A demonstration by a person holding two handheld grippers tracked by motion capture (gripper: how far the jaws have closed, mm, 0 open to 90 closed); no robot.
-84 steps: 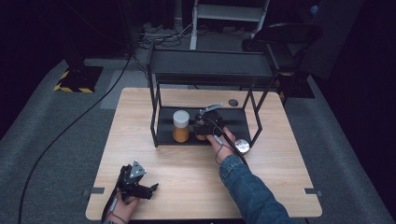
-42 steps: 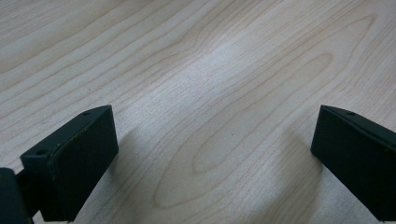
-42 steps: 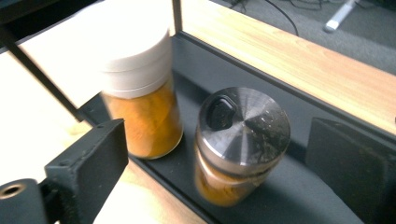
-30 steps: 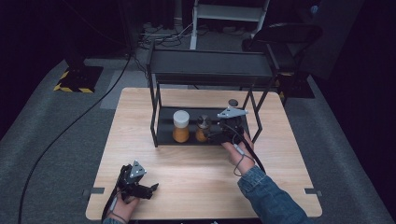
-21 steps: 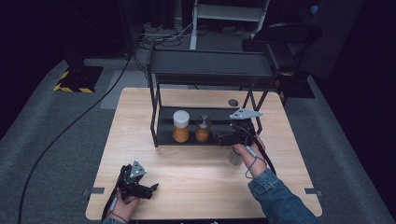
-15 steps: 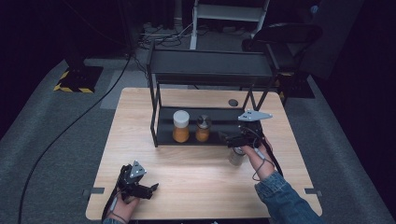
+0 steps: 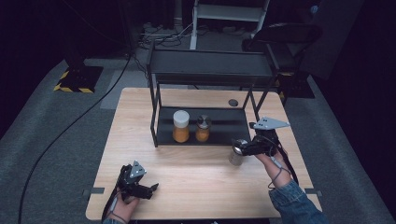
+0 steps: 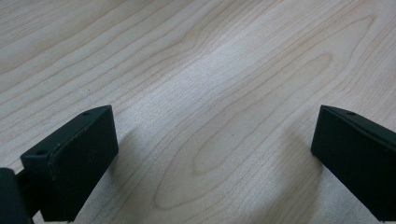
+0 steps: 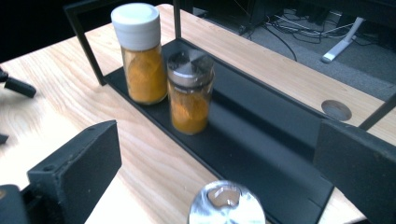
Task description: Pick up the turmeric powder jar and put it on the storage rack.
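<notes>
my right gripper (image 9: 219,186) has its two black jaws spread wide, and a silver-capped jar (image 9: 227,204) sits low between them, touching neither. beyond it, on the black shelf tray (image 9: 261,140), two jars of orange powder stand upright just beside each other: a white-lidded jar (image 9: 139,52) on the left and a shorter steel-lidded jar (image 9: 190,91) on the right. the wooden table (image 9: 56,100) runs underneath, with a round hole (image 9: 336,110) far right.

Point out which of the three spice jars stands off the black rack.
The clear jar with the shiny silver cap, standing on the wooden table between the open right gripper's jaws. The white-capped orange jar and silver-capped orange jar stand on the black rack's bottom shelf.
</notes>
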